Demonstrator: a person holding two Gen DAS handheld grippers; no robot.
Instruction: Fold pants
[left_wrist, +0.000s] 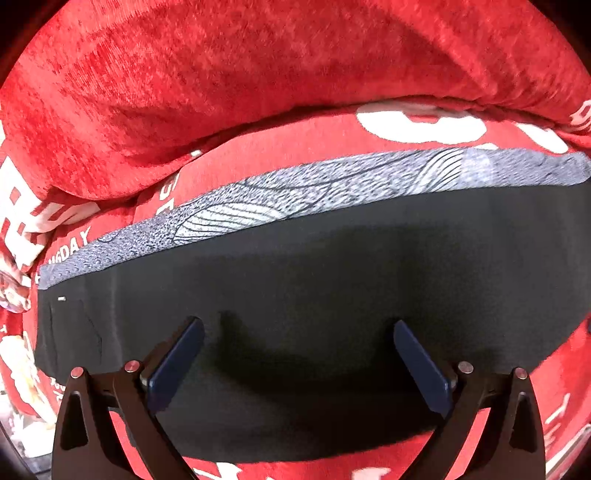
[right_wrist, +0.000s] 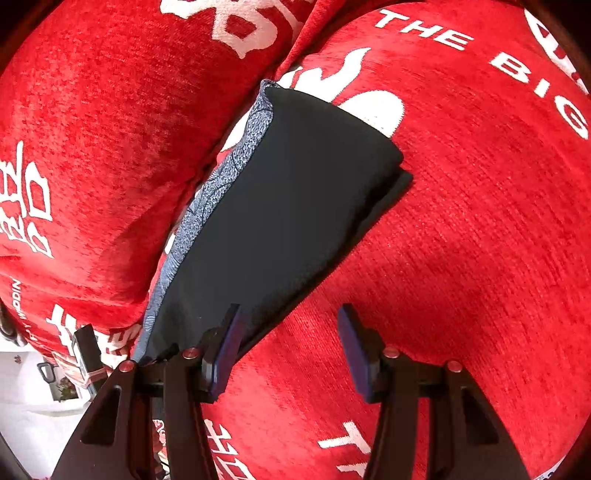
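Note:
The pants (left_wrist: 314, 295) are dark, nearly black, with a grey patterned band (left_wrist: 258, 206) along their far edge. They lie folded into a long flat strip on a red cover. My left gripper (left_wrist: 298, 328) is open and empty, its blue pads just above the middle of the dark cloth. In the right wrist view the pants (right_wrist: 288, 206) run away from me as a folded strip with the grey band (right_wrist: 221, 184) on the left. My right gripper (right_wrist: 290, 314) is open and empty at the strip's near right edge, its left pad over the cloth.
A red cover with white lettering (right_wrist: 480, 221) lies under the pants. A red cushion (left_wrist: 258, 74) rises right behind the grey band, also in the right wrist view (right_wrist: 110, 147). A white floor and dark items (right_wrist: 44, 384) show at lower left.

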